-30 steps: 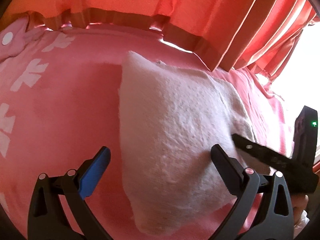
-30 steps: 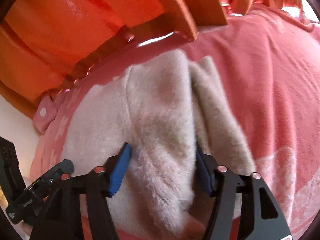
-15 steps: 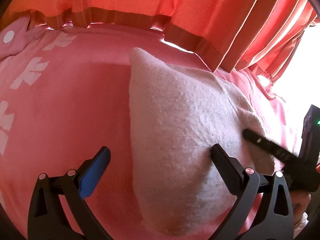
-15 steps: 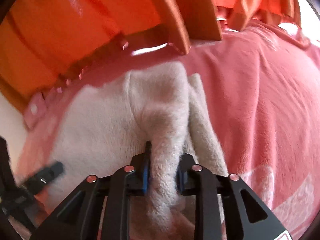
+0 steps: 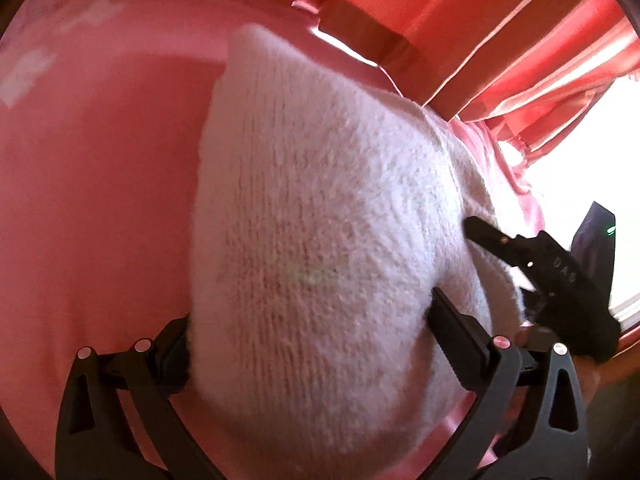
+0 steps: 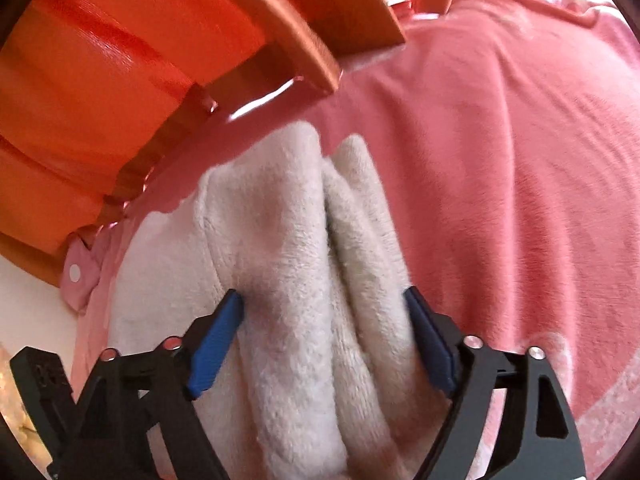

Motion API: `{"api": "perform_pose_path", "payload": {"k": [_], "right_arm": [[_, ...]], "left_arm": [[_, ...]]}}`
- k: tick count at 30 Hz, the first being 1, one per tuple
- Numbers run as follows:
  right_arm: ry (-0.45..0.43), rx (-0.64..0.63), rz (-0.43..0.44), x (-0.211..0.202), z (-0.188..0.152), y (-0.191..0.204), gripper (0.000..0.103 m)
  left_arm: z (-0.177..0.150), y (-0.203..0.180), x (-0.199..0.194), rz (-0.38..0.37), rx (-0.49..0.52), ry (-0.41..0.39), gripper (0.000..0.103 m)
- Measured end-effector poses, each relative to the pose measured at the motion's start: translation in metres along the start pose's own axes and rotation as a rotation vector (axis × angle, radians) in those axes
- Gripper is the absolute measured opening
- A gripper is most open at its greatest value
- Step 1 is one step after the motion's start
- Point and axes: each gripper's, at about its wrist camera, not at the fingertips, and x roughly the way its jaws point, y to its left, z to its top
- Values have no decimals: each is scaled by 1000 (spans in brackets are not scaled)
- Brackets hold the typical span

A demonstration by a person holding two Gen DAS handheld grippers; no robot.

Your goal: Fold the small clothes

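Observation:
A cream-white fleecy garment [image 5: 320,208] lies bunched on the pink blanket [image 5: 88,200]. My left gripper [image 5: 312,324] is low over its near end with the jaws wide, and the cloth bulges up between the two fingers. In the right wrist view the garment [image 6: 288,240] shows two long ridges. My right gripper [image 6: 324,336] straddles them; its jaws are opening and the blue pads [image 6: 218,336] stand at the outer sides of the folds. The right gripper [image 5: 520,248] also shows at the garment's right edge in the left wrist view.
Orange-red curtains [image 6: 120,40] hang along the far edge of the blanket [image 6: 500,160], which has a pale pattern. A pink cloth piece with a white snap button [image 6: 76,272] lies at the left. A bright window [image 5: 580,152] is on the right.
The right gripper pinched a ridge of the garment half a second ago and has since opened wide around it. The left gripper sank toward the garment, which now fills the gap between its fingers.

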Motion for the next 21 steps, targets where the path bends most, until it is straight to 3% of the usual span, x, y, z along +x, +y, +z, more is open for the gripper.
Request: {"api": "perform_pose_path", "payload": {"k": [2,4,8,9,14,18,21], "right_arm": [[17,-2,8,6,1,0,90],[19,-26,1,8,1,4,86],[10,-105,32,1,1,16,46],[1,-110,28,-2,0,18,41],[-67,-98,44,-21,-1,27,34],[-233,-164,166,-65,-5,65,32],[-330,-229,241,-90,-5,105,32]], "left_arm": [[-1,-3,0,5,12,-8,98],[-1,-6,0,10,26,-17,98],[-2,-11,-3,-5,65,-27,93],[-1,-14,-4,3,80,-27,90],[3,-26,-24,19,178,-72,58],[21,-36,-65,-48,232,-166,51],[36,-36,-118,-73,283,-305,51]]}}
